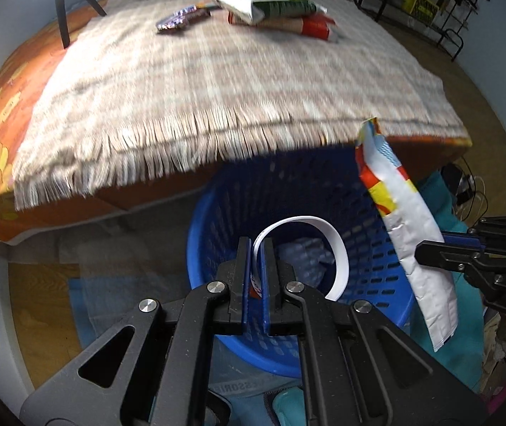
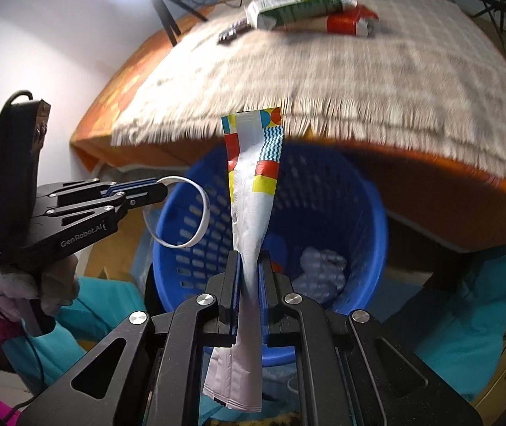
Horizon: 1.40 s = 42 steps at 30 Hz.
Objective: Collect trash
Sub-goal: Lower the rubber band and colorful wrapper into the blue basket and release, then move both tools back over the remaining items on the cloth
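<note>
My left gripper (image 1: pixel 256 245) is shut on a white wristband loop (image 1: pixel 338 248), held over the mouth of a blue plastic basket (image 1: pixel 214 209). In the right wrist view the left gripper (image 2: pixel 162 187) holds the wristband (image 2: pixel 205 209) above the basket's left rim. My right gripper (image 2: pixel 250 259) is shut on a long white wrapper with coloured print (image 2: pixel 253 191), upright over the basket (image 2: pixel 366 213). In the left wrist view the right gripper (image 1: pixel 427 246) pinches that wrapper (image 1: pixel 409 227) at the basket's right rim. Crumpled white trash (image 2: pixel 322 271) lies in the basket.
A bed with a fringed checked blanket (image 1: pixel 217 81) overhangs the basket. At its far end lie a green and white pack (image 1: pixel 274 3), a red and brown pack (image 1: pixel 309 26) and a dark wrapper (image 1: pixel 178 19). A tripod (image 1: pixel 63 3) stands left. Teal cloth (image 2: pixel 483 305) lies beside the basket.
</note>
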{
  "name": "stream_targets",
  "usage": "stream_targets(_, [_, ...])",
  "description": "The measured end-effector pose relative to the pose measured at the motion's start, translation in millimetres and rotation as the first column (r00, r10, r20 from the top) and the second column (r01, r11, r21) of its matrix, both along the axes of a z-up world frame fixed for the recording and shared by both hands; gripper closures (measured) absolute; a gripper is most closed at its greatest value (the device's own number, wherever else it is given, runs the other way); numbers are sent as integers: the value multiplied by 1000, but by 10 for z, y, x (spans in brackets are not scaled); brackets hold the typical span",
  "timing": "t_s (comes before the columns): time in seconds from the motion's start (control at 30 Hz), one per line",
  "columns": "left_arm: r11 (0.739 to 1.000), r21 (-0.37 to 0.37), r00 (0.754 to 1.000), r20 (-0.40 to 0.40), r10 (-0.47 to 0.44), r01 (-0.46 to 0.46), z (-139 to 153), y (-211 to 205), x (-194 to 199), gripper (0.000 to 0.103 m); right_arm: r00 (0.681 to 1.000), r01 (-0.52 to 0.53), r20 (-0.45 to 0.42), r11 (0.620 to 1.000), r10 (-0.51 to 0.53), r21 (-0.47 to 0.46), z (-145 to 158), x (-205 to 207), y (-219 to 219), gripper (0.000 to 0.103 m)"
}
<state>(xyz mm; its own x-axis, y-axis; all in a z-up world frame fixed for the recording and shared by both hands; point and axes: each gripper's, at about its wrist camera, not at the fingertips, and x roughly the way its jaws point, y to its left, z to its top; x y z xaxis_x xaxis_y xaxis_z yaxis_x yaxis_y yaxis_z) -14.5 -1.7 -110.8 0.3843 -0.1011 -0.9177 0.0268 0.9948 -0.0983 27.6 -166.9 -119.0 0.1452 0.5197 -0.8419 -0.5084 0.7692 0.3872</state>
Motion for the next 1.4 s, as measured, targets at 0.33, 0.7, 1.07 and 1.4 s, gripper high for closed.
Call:
stream_targets(0.33, [999, 23, 998, -49, -35, 36, -193, -117, -25, 100, 999, -2, -33, 999, 0, -44, -218, -7, 48, 96])
stream_targets(0.7, [998, 41, 997, -74, -39, 42, -286, -147, -15, 100, 998, 12, -59, 998, -15, -61, -360, 47, 133, 92])
stream_targets(1.07, [997, 58, 997, -59, -39, 42, -289, -138, -12, 68, 997, 33, -66, 995, -39, -90, -422, 65, 97, 82])
stream_targets(1.4, [998, 62, 998, -49, -25, 28, -210, -98, 17, 58, 997, 53, -45, 993, -58, -103, -364, 80, -1, 65])
